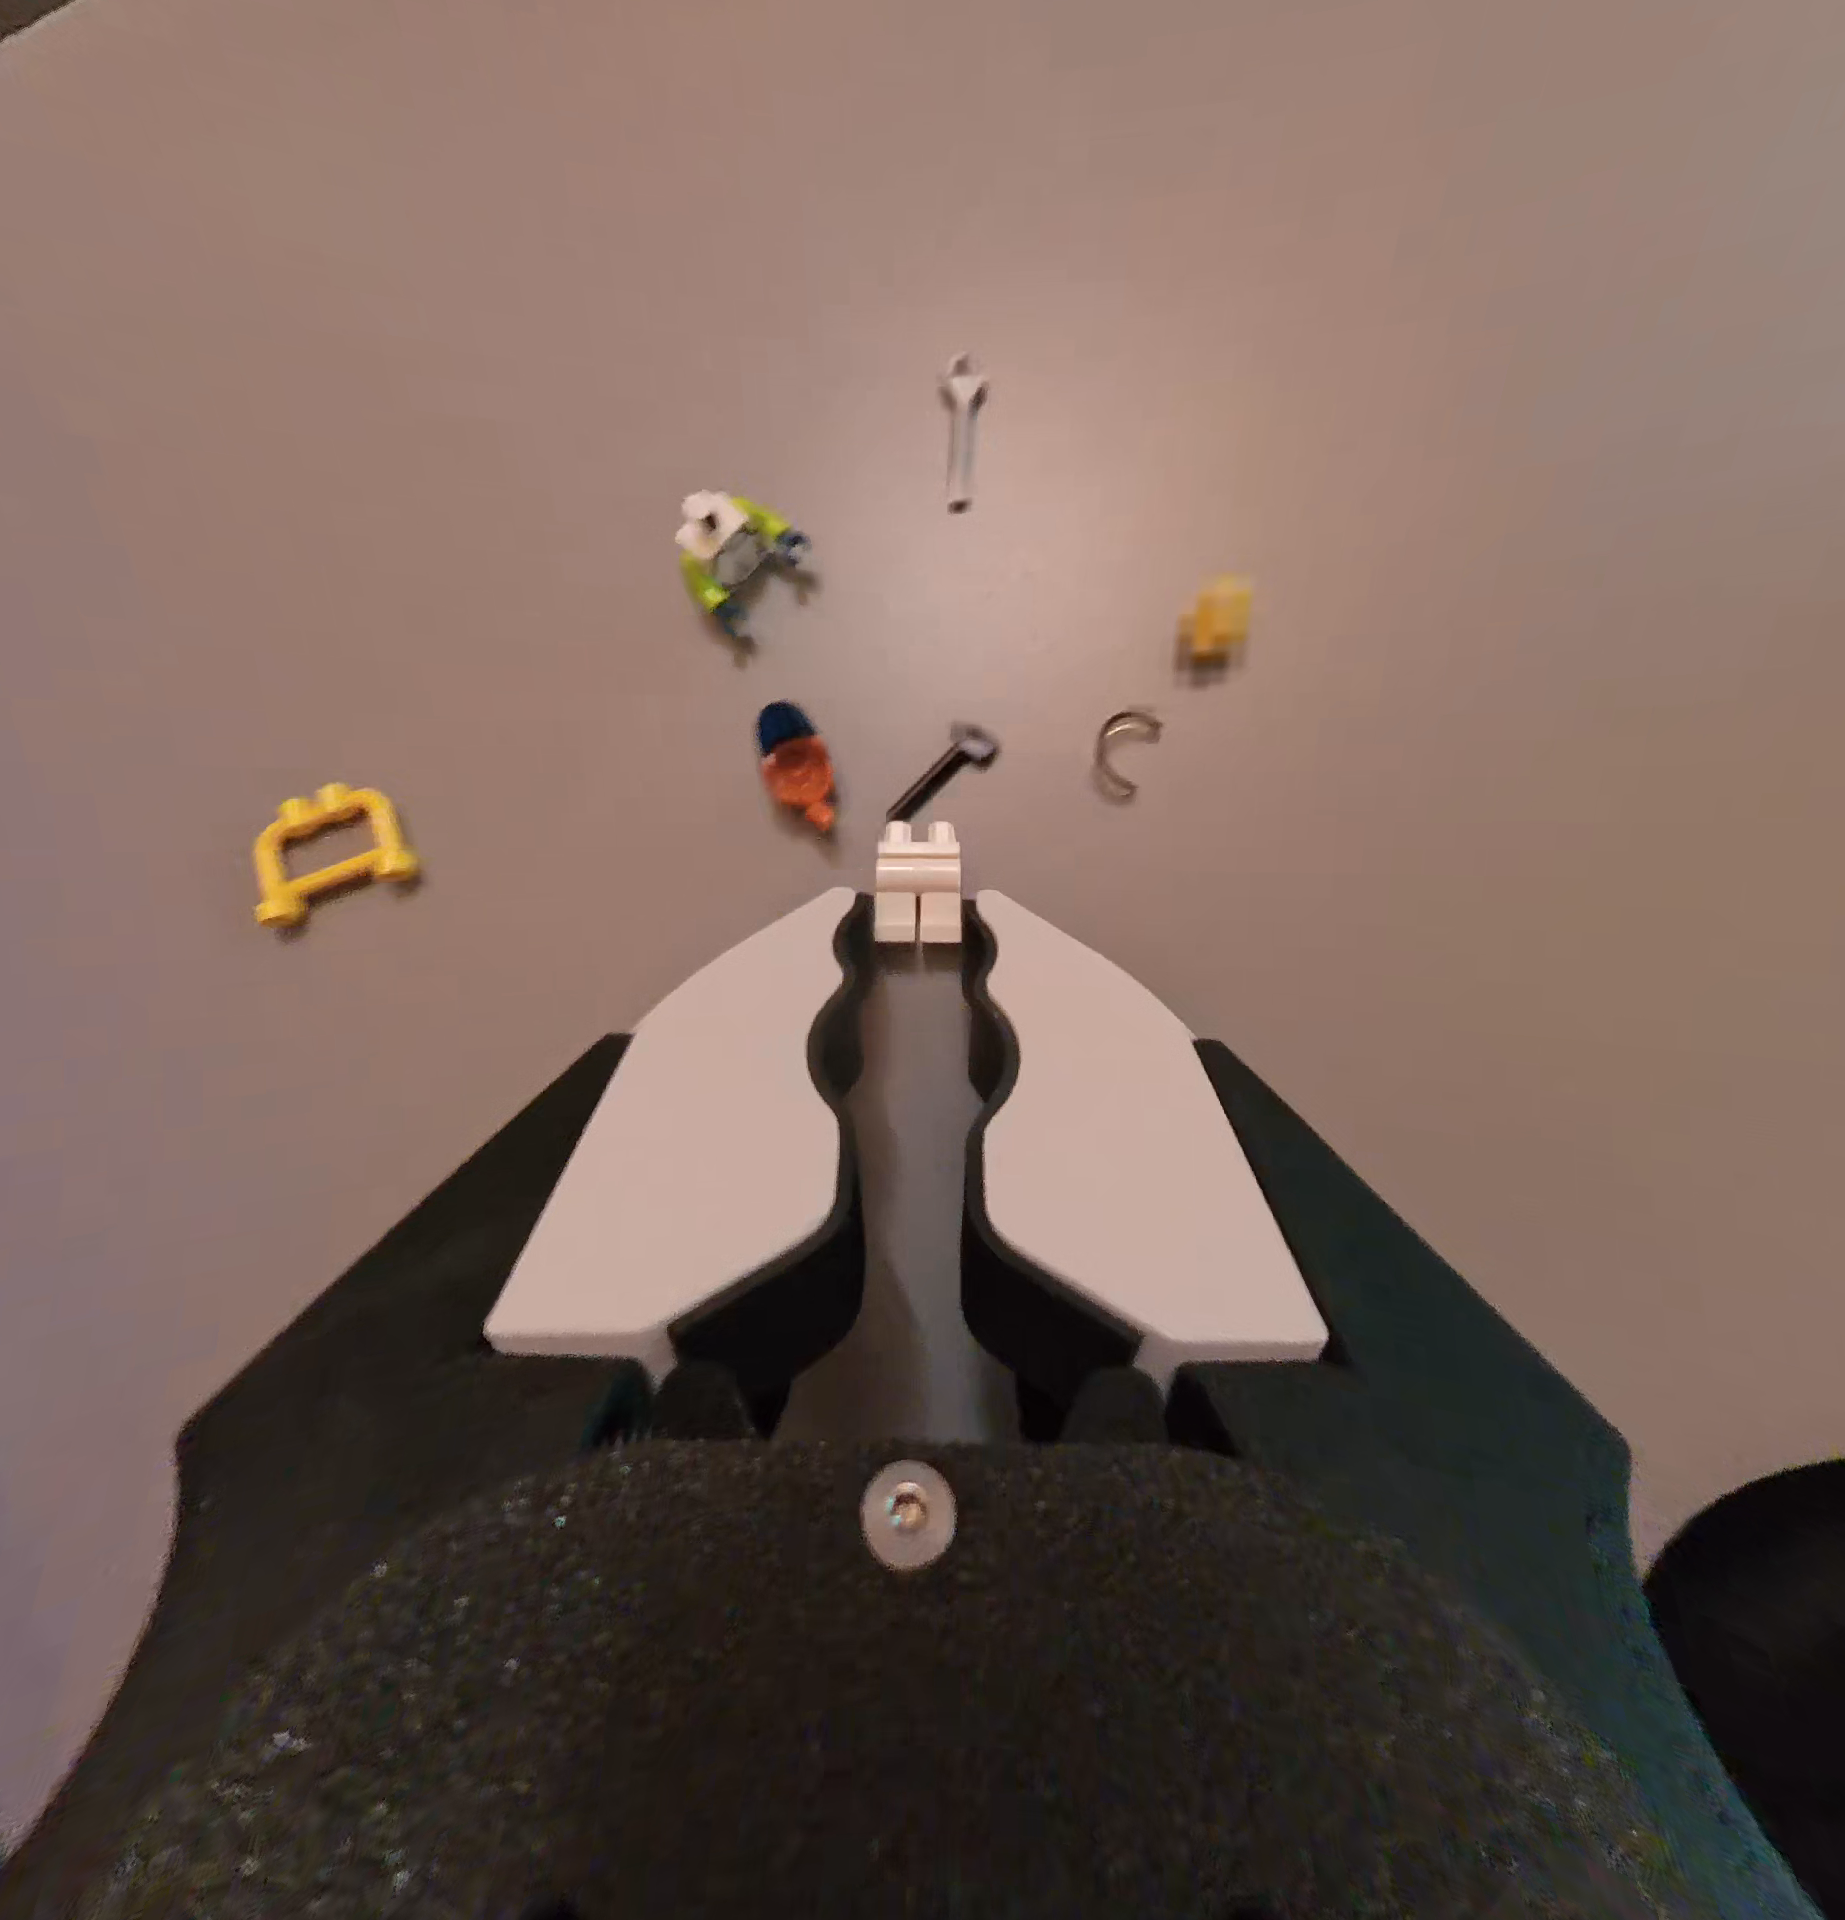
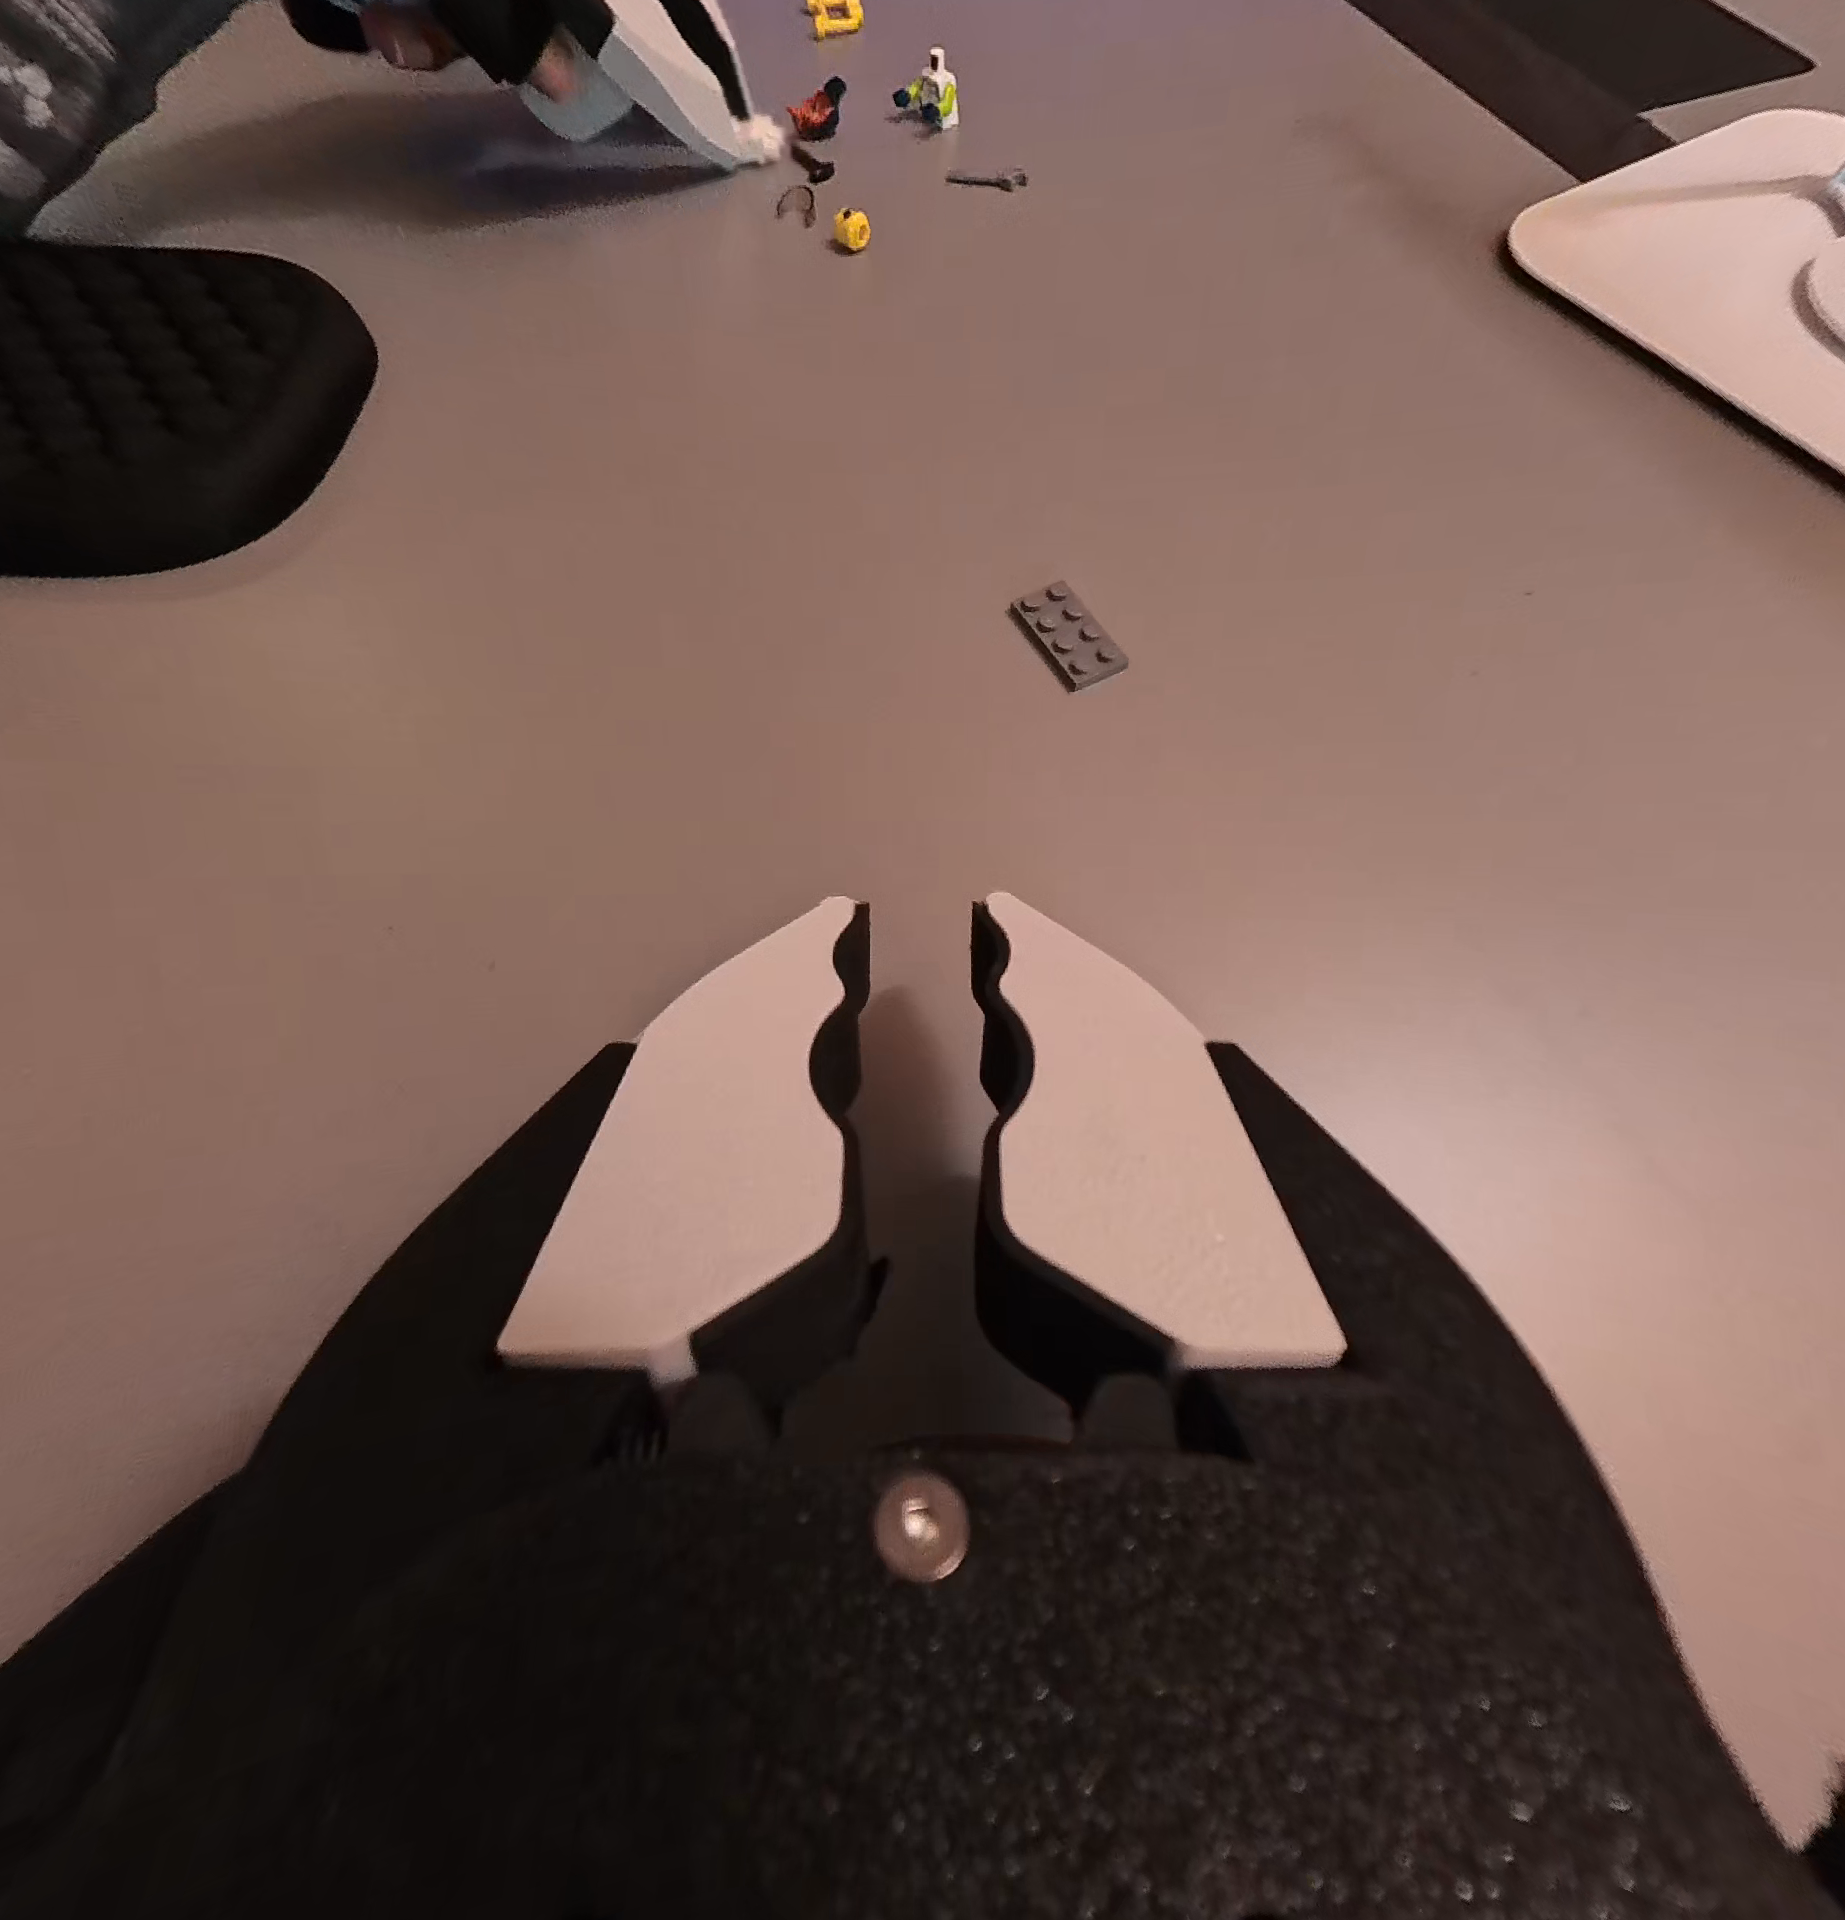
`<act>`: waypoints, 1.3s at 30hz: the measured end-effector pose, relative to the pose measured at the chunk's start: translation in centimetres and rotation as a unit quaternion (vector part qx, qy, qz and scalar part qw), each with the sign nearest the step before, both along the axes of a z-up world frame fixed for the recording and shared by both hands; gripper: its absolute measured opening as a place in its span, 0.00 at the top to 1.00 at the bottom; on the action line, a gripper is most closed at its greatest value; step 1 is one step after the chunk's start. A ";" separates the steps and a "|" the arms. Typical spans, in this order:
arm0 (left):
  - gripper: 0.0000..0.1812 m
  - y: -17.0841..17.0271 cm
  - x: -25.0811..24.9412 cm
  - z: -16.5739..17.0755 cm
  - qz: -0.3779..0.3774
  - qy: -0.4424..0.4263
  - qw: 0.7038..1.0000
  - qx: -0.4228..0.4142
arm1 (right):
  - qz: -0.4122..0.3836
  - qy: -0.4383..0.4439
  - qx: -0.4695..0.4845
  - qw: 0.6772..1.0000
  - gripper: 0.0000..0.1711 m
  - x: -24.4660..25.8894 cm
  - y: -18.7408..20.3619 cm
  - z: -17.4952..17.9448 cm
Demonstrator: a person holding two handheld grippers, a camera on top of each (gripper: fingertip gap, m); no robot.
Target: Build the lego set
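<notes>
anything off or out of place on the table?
Nothing damaged. The minifigure is just in pieces: torso lying on its side, yellow head apart from it, white legs between the left gripper fingertips. The grey plate sits alone, far from the other parts, ahead of the open right gripper.

Matte grey table [image 2: 1313, 831], softly lit. Black textured pad [image 2: 139, 416] at 10 o'clock; white tray [image 2: 1676, 301] at 2 o'clock.
</notes>
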State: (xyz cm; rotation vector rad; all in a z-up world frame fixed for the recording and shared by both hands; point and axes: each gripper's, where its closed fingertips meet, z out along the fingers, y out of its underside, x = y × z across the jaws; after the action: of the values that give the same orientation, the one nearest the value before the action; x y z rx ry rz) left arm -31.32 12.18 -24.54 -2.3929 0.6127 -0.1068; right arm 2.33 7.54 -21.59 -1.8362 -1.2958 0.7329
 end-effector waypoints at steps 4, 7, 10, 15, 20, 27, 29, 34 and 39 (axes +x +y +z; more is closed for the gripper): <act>0.91 -1.0 -2.9 0.0 0.034 0.020 0.999 -0.017 | -0.008 0.009 -0.003 1.000 0.89 0.2 0.0 0.1; 0.89 -1.5 -3.6 0.4 0.041 0.016 0.999 -0.011 | -0.010 0.012 -0.003 1.000 0.89 0.2 0.1 0.2; 0.88 -1.5 -3.2 1.2 0.033 0.015 0.999 0.003 | -0.009 0.012 -0.005 1.000 0.89 0.0 0.2 0.0; 0.89 -0.7 0.0 2.9 -0.027 -0.016 0.999 0.038 | -0.009 0.006 -0.005 1.000 0.89 -0.1 0.1 -0.3; 0.90 -0.3 3.5 2.1 -0.078 -0.043 0.996 0.019 | -0.017 0.009 -0.008 1.000 0.90 -0.1 0.2 -0.5; 0.91 1.5 4.6 1.6 -0.090 -0.041 0.995 0.030 | -0.017 0.008 -0.013 1.000 0.90 -0.1 0.2 -0.8; 0.91 2.8 4.4 2.1 -0.082 -0.059 0.994 0.031 | -0.017 0.008 -0.018 1.000 0.90 -0.1 0.3 -0.8; 0.91 5.8 4.5 2.0 -0.077 -0.051 0.996 0.011 | -0.020 0.008 -0.016 1.000 0.90 -0.1 0.3 -0.8; 0.90 7.1 5.0 0.6 -0.084 -0.013 0.996 -0.025 | -0.022 0.006 -0.019 1.000 0.90 0.0 0.4 -0.9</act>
State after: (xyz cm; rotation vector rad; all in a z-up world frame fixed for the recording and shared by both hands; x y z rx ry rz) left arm -26.31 19.25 -23.99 -2.3793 0.8075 -0.2288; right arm 2.29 7.89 -22.51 -1.8826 -1.2372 0.7486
